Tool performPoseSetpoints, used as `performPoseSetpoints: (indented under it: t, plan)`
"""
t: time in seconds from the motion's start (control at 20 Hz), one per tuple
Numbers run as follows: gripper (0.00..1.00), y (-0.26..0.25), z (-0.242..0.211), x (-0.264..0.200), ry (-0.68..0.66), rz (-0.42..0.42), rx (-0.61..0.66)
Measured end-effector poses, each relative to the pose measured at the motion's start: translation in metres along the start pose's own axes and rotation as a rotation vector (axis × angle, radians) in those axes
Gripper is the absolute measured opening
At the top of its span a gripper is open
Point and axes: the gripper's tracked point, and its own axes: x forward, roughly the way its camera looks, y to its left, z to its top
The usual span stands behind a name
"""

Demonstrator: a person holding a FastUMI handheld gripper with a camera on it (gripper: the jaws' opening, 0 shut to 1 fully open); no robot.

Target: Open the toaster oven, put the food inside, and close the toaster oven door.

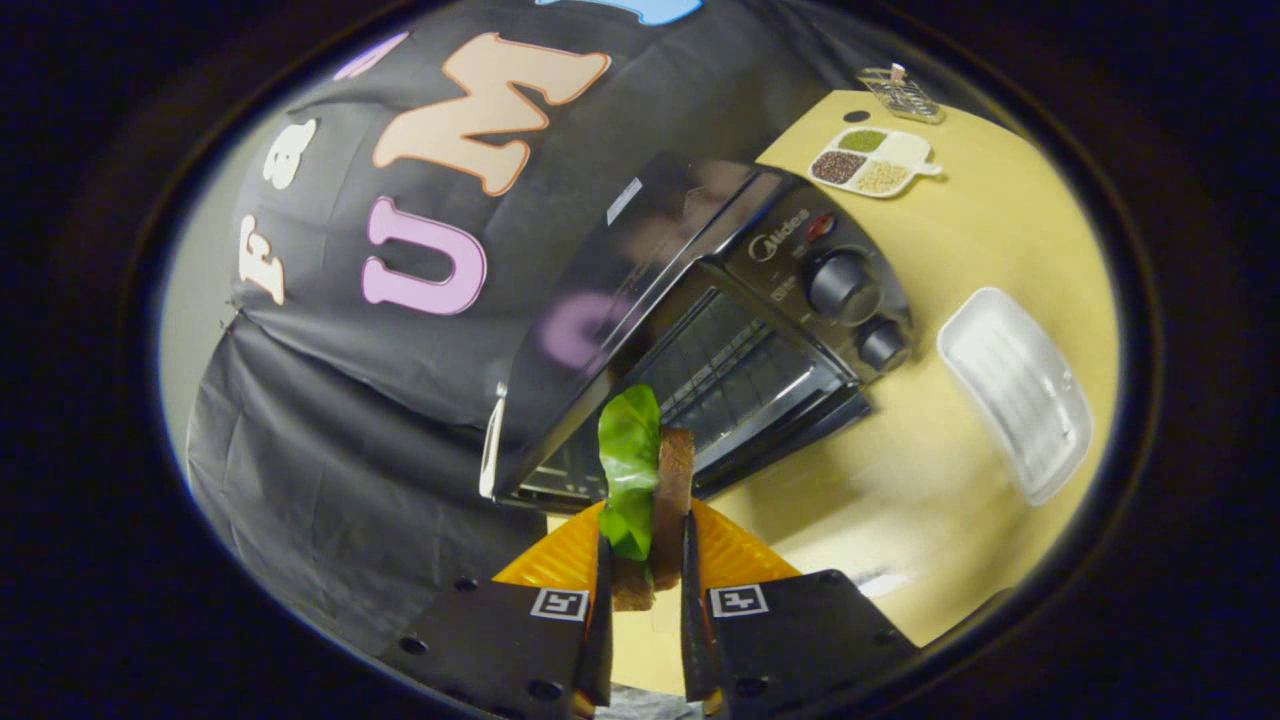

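Gripper view: hand-held gripper (643,560) clamping sandwich (655,500).

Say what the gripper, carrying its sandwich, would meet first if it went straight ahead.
Probably the toaster oven: the gripper, shut on the sandwich, points at its open cavity, near the left side. Depth is unclear.

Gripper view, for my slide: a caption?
Fingers shut on sandwich, ahead of the open toaster oven.
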Motion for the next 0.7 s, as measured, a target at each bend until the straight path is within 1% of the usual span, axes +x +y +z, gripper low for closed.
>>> performPoseSetpoints:
  t: [0.4,0.6,0.7]
  plan:
    - [0.30,0.001,0.007,0.053,-0.061,0.026,0.113]
    - [0.30,-0.001,0.013,0.068,-0.096,0.024,0.113]
    - [0.30,-0.004,0.017,0.068,-0.115,0.010,0.088]
